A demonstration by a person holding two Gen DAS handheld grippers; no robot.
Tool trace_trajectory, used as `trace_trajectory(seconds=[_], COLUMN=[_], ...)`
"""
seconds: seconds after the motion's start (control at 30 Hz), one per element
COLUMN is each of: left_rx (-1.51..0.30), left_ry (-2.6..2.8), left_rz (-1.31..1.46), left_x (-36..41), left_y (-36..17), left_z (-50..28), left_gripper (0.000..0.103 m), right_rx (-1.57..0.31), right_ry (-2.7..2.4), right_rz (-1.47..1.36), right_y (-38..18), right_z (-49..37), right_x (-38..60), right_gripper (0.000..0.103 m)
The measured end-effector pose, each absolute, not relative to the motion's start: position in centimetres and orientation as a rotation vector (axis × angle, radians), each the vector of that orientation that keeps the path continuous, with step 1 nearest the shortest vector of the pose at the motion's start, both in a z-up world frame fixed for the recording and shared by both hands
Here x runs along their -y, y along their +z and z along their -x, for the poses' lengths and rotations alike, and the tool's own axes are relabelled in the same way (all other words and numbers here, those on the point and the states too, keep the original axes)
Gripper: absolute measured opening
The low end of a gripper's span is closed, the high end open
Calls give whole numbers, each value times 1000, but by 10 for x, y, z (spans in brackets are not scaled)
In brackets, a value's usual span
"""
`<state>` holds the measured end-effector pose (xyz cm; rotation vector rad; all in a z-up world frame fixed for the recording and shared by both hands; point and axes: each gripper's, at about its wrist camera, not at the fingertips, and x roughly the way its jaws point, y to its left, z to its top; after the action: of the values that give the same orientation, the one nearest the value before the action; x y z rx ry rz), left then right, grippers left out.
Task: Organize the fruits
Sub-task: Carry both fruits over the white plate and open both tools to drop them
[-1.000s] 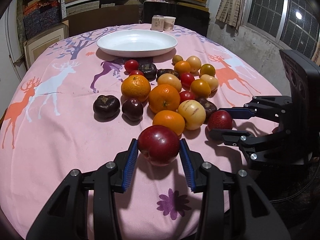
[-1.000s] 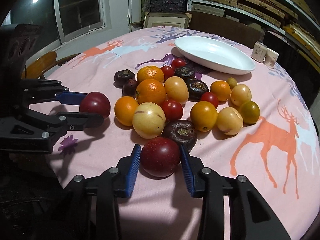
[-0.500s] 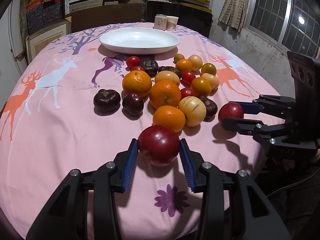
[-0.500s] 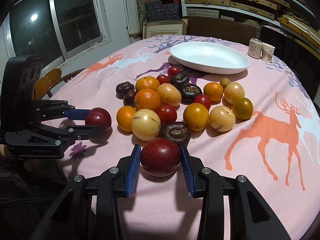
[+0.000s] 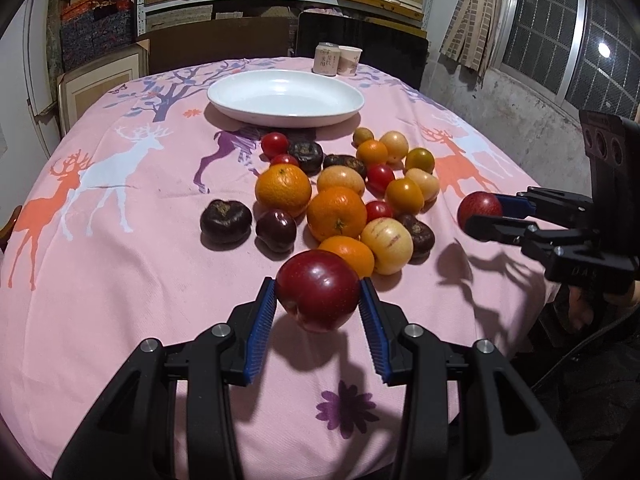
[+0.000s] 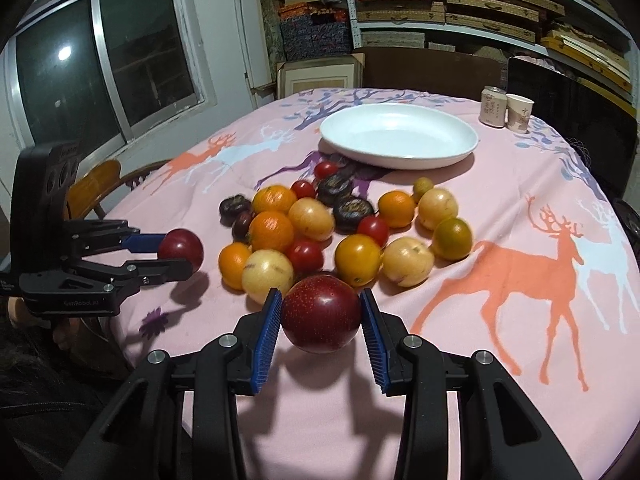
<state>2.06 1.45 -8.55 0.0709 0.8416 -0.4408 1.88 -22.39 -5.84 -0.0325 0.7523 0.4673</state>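
Lying fruitless on tablecloth [image 5: 120,280]: white plate [image 5: 344,114]

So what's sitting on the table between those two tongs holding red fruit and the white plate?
The loose fruit pile: oranges, tomatoes, yellow and dark fruits, seen in both wrist views. The white plate itself is empty.

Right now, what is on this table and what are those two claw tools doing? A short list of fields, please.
left gripper: shut on a red plum, lifted off the cloth
right gripper: shut on a second red plum, also lifted
white plate: holds no fruit
fruit pile: oranges, yellow, red and dark fruits, on the pink tablecloth before the plate
behind plate: can and paper cup
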Motion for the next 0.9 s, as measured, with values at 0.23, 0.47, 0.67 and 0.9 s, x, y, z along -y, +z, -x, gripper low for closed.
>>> trace_trajectory(seconds=[0.23,0.47,0.67,0.9], left_rx=[-802,-764,-865,-951], left_ry=[-414,-418,-396,-320], left_rz=[-67,-20,9,43], left_x=[-19,-2,20,23], left_y=[-60,-34,-49,-72], left_z=[-58,-153,-257,-321], left_gripper=[42,42,42,58], right_rx=[-698,-630,-678,-618], right_ry=[391,358,313,287], right_rz=[-18,58,186,329], right_y=[-29,-10,-30,-48], right_z=[-53,-133,-223,-261], right_x=[257,252,230,201], right_gripper=[40,40,40,77])
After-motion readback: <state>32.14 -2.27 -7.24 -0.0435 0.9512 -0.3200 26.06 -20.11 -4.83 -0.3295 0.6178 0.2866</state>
